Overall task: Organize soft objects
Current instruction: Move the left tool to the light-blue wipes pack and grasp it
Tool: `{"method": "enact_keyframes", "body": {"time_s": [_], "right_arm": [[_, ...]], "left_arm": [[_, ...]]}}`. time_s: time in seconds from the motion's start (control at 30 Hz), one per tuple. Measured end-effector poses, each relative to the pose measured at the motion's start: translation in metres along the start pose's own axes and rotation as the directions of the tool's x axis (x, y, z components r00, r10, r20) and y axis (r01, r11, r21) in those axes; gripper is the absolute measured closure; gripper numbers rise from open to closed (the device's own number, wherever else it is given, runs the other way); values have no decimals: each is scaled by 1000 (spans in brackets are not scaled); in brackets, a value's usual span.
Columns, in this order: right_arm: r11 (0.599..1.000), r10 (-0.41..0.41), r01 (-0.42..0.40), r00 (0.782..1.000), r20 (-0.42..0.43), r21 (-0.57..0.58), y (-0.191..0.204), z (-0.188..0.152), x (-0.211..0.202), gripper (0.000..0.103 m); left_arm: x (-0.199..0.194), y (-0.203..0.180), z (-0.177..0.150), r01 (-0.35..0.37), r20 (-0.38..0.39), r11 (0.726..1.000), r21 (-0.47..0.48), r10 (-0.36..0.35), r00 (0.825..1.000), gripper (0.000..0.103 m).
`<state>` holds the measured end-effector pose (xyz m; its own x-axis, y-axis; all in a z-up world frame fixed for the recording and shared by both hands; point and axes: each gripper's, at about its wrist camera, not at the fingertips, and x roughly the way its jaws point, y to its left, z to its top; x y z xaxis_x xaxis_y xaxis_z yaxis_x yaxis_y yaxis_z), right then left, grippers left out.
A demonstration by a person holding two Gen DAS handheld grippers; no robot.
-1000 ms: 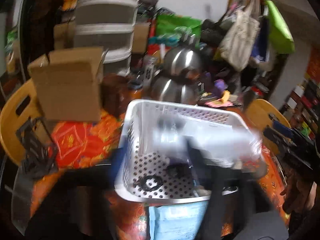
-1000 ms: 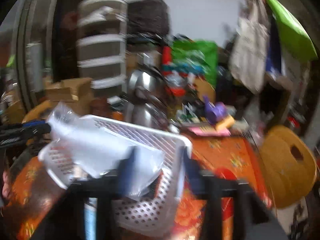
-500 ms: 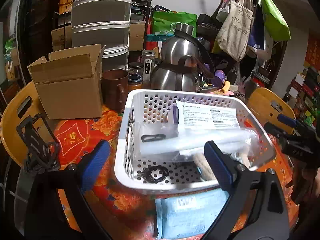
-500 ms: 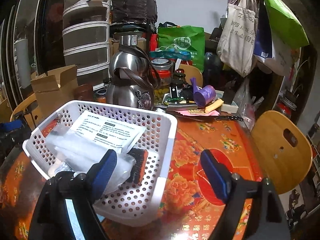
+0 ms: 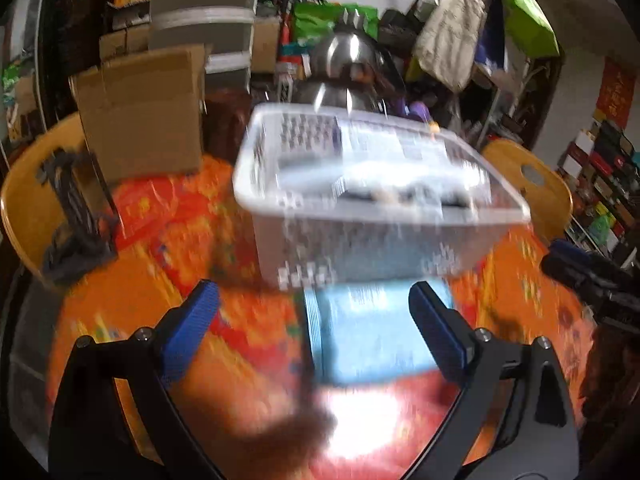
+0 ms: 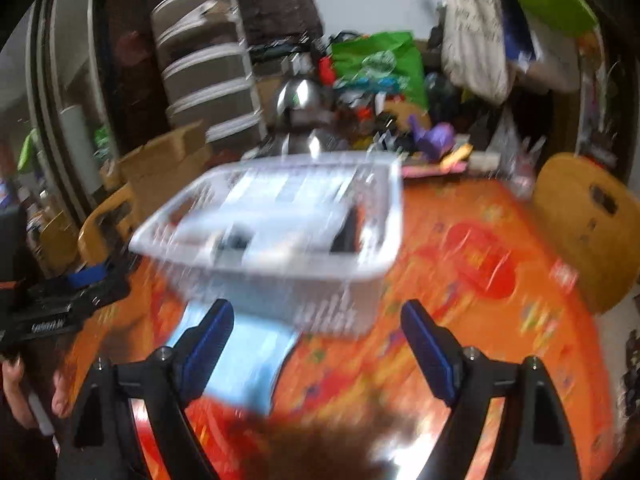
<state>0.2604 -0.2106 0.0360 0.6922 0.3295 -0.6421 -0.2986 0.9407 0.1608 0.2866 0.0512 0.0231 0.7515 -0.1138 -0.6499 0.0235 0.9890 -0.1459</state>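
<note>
A white perforated basket (image 5: pixel 380 208) (image 6: pixel 280 232) stands on the orange-red tablecloth (image 5: pixel 168 232), blurred by motion. Inside it lie a clear plastic-wrapped packet with a white printed sheet (image 5: pixel 392 152) and something dark. In front of the basket a light blue flat packet (image 5: pixel 372 332) (image 6: pixel 240 356) lies on the table. My left gripper (image 5: pixel 316 320) hovers open over this packet, nothing between its blue pads. Open and empty as well, my right gripper (image 6: pixel 320 344) is just right of the packet, its left pad (image 6: pixel 208 340) over the packet's edge.
A cardboard box (image 5: pixel 144 112) and a black stand (image 5: pixel 76 208) sit at the left, steel kettles (image 5: pixel 344 64) behind the basket. Yellow chairs (image 5: pixel 528 184) (image 6: pixel 588 224) flank the table. Drawers, bags and clutter fill the back. A hand (image 6: pixel 24 392) holds the left gripper (image 6: pixel 60 304).
The clear packet held over the basket a second ago now lies inside it. Both grippers opened wide, then drew back and down toward the blue packet in front of the basket.
</note>
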Motion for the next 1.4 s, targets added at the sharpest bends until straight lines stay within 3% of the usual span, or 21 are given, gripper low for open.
{"method": "enact_keyframes", "body": {"time_s": [0.13,0.37,0.63,0.77,0.87,1.0,1.07,1.4], "right_arm": [[998,68,-66,992,-102,16,9,-44,24,17],[998,53,-58,984,-173,-23,30,-60,50,17],[996,24,-45,971,-237,-82,42,-65,77,17],[995,7,-31,968,-249,-91,43,-66,80,16],[994,-4,-25,964,-268,-104,44,-64,86,0],[982,-75,19,954,-292,-189,55,-64,93,0],[979,-72,11,953,-294,-203,57,-63,96,0],[974,-29,-40,955,-295,-223,55,-55,103,2]], "left_arm": [[9,0,-45,35,-64,999,7,-35,997,8],[33,5,-83,89,-144,996,-12,-90,985,8],[53,0,-88,94,-209,995,14,-89,974,8],[61,-6,-91,65,-224,996,57,-51,973,7],[64,-11,-92,56,-230,996,74,-37,973,1],[72,-21,-90,17,-257,992,128,16,966,0],[74,-24,-89,-9,-263,988,152,50,963,0],[83,-21,-79,29,-269,984,175,19,963,0]]}}
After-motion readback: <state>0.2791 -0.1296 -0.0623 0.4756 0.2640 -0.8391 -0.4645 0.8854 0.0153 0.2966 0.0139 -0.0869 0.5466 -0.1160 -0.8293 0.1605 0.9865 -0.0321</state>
